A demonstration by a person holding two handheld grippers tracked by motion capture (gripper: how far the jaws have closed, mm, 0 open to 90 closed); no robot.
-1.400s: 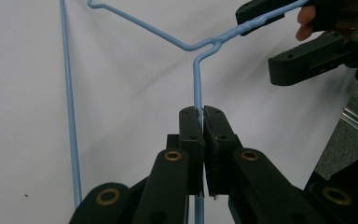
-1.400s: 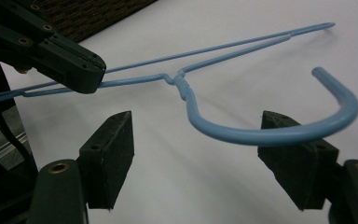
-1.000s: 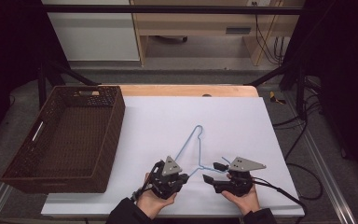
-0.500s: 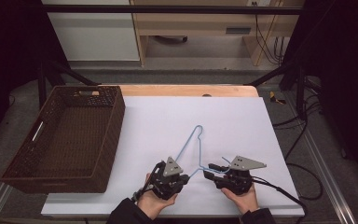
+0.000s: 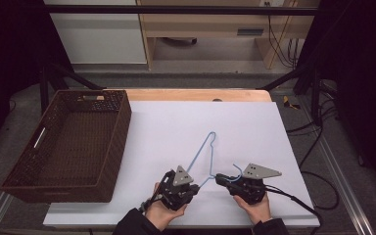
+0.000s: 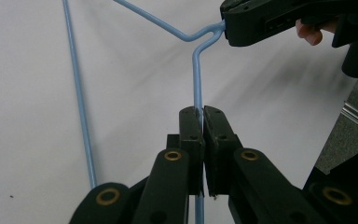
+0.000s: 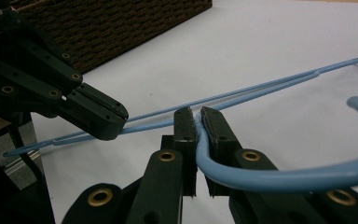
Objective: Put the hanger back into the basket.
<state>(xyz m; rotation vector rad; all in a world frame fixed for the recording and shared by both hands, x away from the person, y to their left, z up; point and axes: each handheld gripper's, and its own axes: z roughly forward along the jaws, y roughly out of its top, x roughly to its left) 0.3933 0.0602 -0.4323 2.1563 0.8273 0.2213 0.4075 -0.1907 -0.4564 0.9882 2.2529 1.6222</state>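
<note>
White tabletop (image 5: 176,127), thin blue wire hanger (image 5: 203,152)

Probably a lab: black frame (image 5: 176,10), trailing cables (image 5: 279,34)

Smooth, glossy blue-coated hanger (image 5: 203,159), rough woven wicker basket (image 5: 27,186), matt white table surface (image 5: 254,122), matt black plastic fingers (image 6: 191,135).
</note>
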